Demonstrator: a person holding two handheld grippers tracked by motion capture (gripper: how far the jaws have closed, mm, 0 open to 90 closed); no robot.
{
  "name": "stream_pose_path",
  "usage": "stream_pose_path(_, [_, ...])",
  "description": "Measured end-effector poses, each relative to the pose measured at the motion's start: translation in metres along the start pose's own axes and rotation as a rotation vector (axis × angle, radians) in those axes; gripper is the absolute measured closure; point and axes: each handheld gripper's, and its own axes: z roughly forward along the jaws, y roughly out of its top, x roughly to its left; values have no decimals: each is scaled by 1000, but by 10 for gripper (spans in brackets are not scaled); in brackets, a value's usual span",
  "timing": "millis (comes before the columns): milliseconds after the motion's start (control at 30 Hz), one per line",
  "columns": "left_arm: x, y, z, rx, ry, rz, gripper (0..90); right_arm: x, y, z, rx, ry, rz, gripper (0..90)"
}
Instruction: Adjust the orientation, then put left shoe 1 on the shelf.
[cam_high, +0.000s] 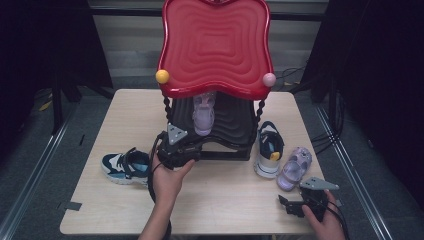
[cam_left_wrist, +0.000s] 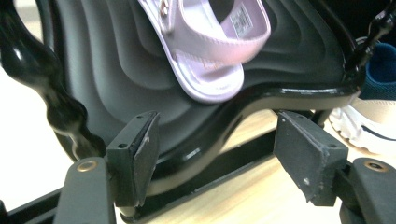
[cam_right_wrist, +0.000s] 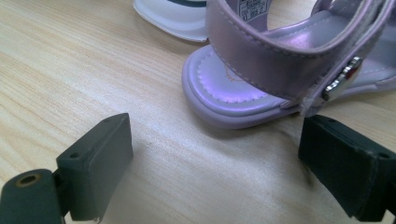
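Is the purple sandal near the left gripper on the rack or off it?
On it: the purple sandal lies on the rack's black lower shelf.

From the high view, the red top shelf (cam_high: 216, 47) hides the toe of the lilac sandal (cam_high: 204, 116) beneath; the shelf's far edge is cropped

Black left gripper (cam_high: 186, 141) with grey three-cornered plate, black right gripper (cam_high: 288, 205) at five o'clock, brass-ringed screw holes, trailing black cables, bare forearms
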Motion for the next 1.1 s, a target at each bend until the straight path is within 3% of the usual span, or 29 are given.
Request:
stream_pose_path(333, [-7,-19,1,52,-51,6,278,0,0,0,0,1,0,95])
stream_pose_path(667, [-18,-41,3,104,-115,41,266,0,0,0,0,4,1,94])
stream_pose_path(1100, [-30,-73,4,193,-208,117,253,0,0,0,0,3,-1,95])
